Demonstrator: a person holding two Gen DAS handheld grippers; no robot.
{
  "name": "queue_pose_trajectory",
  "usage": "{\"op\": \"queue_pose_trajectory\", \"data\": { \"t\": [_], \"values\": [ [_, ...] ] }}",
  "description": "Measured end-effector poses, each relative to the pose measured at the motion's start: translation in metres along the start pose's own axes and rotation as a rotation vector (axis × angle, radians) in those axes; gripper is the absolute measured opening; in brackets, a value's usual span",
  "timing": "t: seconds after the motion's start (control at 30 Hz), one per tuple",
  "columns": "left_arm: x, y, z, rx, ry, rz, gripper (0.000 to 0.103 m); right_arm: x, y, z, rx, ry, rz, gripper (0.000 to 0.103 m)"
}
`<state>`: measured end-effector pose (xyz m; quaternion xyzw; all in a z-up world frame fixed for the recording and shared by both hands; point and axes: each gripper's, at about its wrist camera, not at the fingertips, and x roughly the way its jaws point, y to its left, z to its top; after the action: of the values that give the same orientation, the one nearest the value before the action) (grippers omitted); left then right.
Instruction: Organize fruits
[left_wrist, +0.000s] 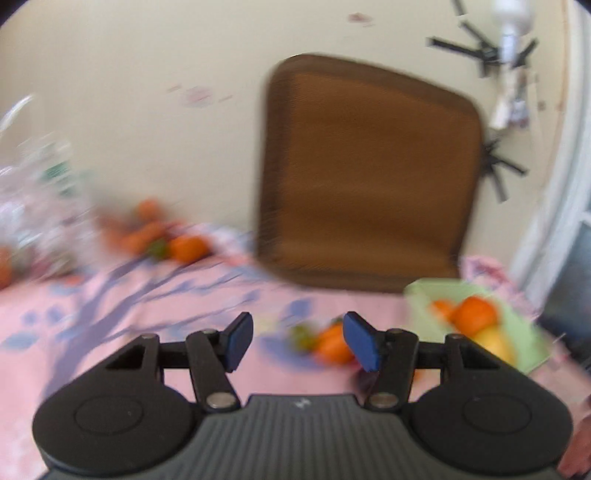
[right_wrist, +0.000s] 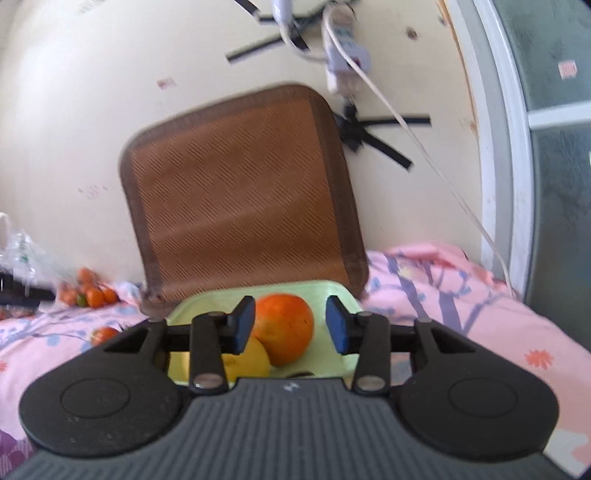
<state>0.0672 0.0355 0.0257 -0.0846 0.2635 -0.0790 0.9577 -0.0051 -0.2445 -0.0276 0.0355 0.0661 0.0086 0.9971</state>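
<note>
In the blurred left wrist view, the left gripper (left_wrist: 298, 341) is spread and empty above one loose orange (left_wrist: 332, 345) on the pink sheet (left_wrist: 110, 332); the green tray (left_wrist: 524, 343) holds roughly three fruits, and a pile (left_wrist: 162, 236) waits by the wall. In the right wrist view, the right gripper (right_wrist: 291, 328) stands apart over the tray's big orange (right_wrist: 284, 328) and yellow fruit (right_wrist: 251, 360), gripping nothing. Sorting looks partway done.
</note>
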Motion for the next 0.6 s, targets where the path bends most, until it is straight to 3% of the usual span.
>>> {"op": "queue_pose_trajectory", "data": {
  "t": [0.1, 0.17, 0.3, 0.47, 0.6],
  "values": [
    [0.001, 0.017, -0.018, 0.011, 0.033, 0.060, 0.055, -0.006, 0.012, -0.002, -0.047, -0.041, 0.031, 0.040],
    [0.004, 0.023, -0.029, 0.018, 0.046, 0.076, 0.055, -0.005, 0.019, 0.001, -0.036, -0.019, 0.061, 0.039],
    [0.002, 0.028, -0.031, 0.002, 0.041, 0.058, 0.054, -0.007, 0.049, 0.011, -0.059, 0.011, 0.160, 0.039],
    [-0.004, 0.029, -0.035, -0.001, 0.010, 0.025, 0.054, 0.010, 0.109, 0.010, -0.243, 0.100, 0.276, 0.039],
    [-0.007, 0.030, -0.036, -0.004, -0.011, -0.006, 0.054, 0.036, 0.146, -0.006, -0.426, 0.201, 0.312, 0.039]
  ]
}}
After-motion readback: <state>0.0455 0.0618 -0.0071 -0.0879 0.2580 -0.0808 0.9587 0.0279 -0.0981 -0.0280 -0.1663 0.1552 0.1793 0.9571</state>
